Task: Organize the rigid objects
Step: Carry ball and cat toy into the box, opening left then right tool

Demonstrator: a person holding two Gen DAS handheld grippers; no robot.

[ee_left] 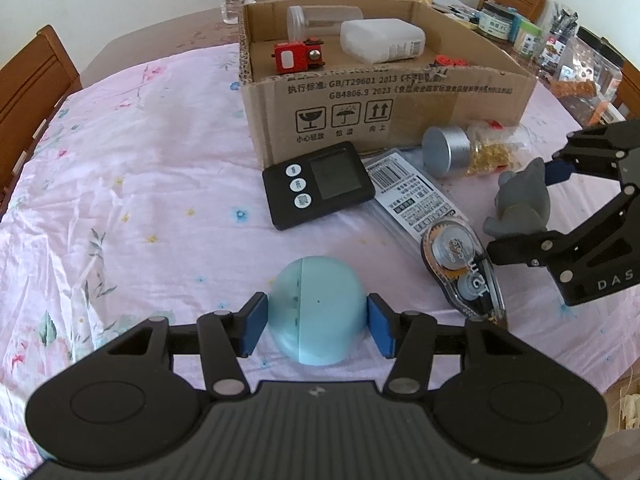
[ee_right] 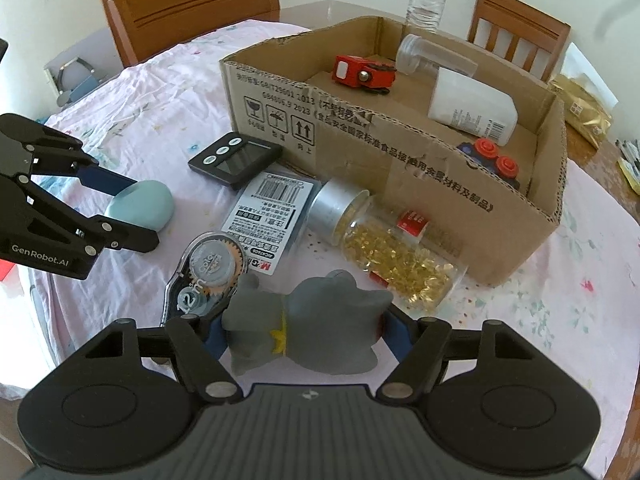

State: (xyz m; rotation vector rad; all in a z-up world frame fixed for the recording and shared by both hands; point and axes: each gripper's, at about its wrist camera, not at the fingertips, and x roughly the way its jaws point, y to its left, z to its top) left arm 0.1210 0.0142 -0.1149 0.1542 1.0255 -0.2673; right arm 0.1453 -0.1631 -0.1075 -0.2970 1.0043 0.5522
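1. Pink flowered tablecloth (ee_left: 120, 184) under me.
2. My left gripper (ee_left: 316, 328) pinches the blue egg-shaped case (ee_left: 316, 312).
3. My right gripper (ee_right: 304, 336), half-open, straddles the grey figurine (ee_right: 320, 328).
4. Cardboard box (ee_left: 400, 112) beyond, partly filled.

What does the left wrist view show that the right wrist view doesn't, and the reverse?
Only the left wrist view: jars and clear containers crowded along the table's far right edge, plus the left gripper straddling the pale blue object head-on.

Only the right wrist view: the blue toy with red knobs in full inside the cardboard box, and the right gripper around the grey figure up close.

Both: the box, black timer, correction tape, jar of gold bits, red toy.
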